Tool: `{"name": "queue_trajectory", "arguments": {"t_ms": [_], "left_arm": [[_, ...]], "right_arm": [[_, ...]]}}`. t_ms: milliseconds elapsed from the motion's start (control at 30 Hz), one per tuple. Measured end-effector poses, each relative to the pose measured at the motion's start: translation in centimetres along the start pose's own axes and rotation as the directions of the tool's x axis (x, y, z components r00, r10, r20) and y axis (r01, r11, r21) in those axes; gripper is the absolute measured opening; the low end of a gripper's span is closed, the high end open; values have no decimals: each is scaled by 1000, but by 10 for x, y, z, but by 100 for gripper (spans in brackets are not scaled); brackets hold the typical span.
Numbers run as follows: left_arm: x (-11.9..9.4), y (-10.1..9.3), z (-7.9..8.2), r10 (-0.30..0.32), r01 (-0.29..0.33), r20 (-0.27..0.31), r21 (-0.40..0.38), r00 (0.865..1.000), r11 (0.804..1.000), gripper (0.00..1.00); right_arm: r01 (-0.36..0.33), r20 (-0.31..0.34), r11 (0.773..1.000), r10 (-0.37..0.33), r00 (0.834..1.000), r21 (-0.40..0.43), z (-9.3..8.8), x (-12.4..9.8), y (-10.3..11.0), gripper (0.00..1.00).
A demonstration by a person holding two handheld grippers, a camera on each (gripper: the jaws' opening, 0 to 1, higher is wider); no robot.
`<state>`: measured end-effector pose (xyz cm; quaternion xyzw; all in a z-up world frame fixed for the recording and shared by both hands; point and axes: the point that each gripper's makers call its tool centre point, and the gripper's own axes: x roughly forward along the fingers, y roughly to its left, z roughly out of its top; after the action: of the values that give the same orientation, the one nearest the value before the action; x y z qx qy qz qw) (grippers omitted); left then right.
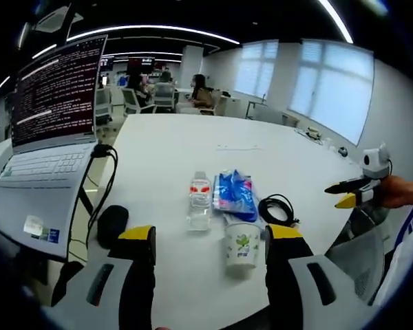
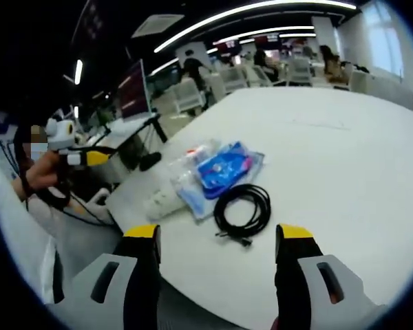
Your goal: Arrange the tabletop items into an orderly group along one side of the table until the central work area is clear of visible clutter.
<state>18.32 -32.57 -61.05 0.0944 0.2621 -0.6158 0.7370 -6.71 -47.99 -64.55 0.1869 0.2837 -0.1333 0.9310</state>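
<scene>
While 4 small items are sitting bunched near one edge of the white table (image 1: 193, 148), both grippers are hovering off that edge with nothing between their jaws. A clear water bottle (image 1: 199, 201) is lying beside a blue plastic packet (image 1: 233, 196), with a paper cup (image 1: 241, 245) standing just in front of the packet and a coiled black cable (image 1: 278, 209) resting next to it. In the right gripper view the cable (image 2: 243, 210) is lying nearest that gripper. The left gripper (image 1: 208, 242) is holding its 2 jaws spread wide apart, and the right gripper (image 2: 218, 237) is doing the same. A black mouse (image 1: 112, 223) is sitting near the left gripper, beside an open laptop (image 1: 51, 130) raised on a stand.
</scene>
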Motion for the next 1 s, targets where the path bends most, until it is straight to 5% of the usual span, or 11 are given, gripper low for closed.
{"name": "queue_trajectory", "arguments": {"t_ms": [1000], "left_arm": [[7,-15,-2,-12,12,-4,-8,1000,1000,64]], "right_arm": [[8,23,1000,-9,1000,18,-9,-11,-4,67]]}}
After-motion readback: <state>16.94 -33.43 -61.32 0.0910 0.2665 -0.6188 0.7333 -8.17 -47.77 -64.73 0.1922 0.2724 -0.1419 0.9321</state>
